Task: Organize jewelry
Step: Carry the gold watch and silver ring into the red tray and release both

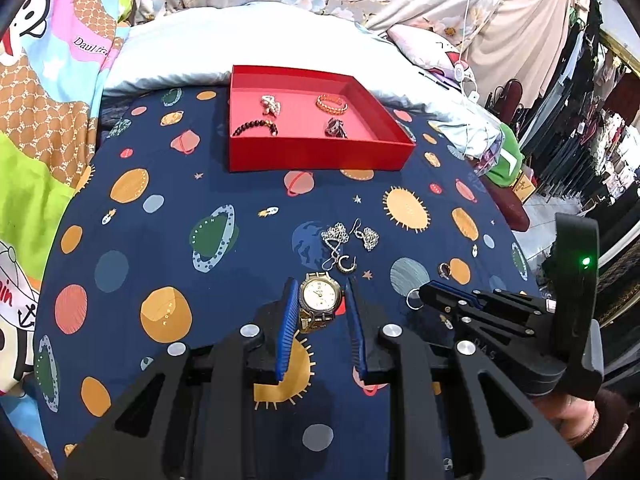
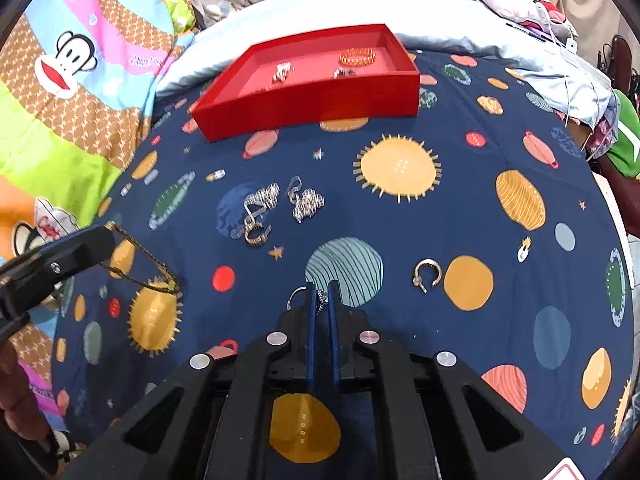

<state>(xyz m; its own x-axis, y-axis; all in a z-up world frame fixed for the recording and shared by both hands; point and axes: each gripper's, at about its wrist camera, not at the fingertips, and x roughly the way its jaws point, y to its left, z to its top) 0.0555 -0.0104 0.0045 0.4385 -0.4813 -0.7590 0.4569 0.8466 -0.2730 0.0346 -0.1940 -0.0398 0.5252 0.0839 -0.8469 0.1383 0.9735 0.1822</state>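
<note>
A red tray (image 1: 320,156) (image 2: 312,104) on the planet-print cloth holds several bracelets. In the left wrist view my left gripper (image 1: 320,292) has its blue fingers around a gold watch (image 1: 321,295); its band hangs from the gripper in the right wrist view (image 2: 140,264). My right gripper (image 2: 321,296) (image 1: 424,294) is shut on a silver ring (image 2: 298,294) (image 1: 413,300). Silver earrings (image 1: 352,236) (image 2: 284,200) and a small gold hoop (image 1: 346,266) (image 2: 256,234) lie between the grippers and the tray. Another gold hoop (image 2: 427,274) (image 1: 444,269) lies to the right.
A white pillow (image 1: 248,52) lies behind the tray. A cartoon-print quilt (image 1: 44,120) is on the left. Clothes and a green item (image 1: 508,160) are past the bed's right edge.
</note>
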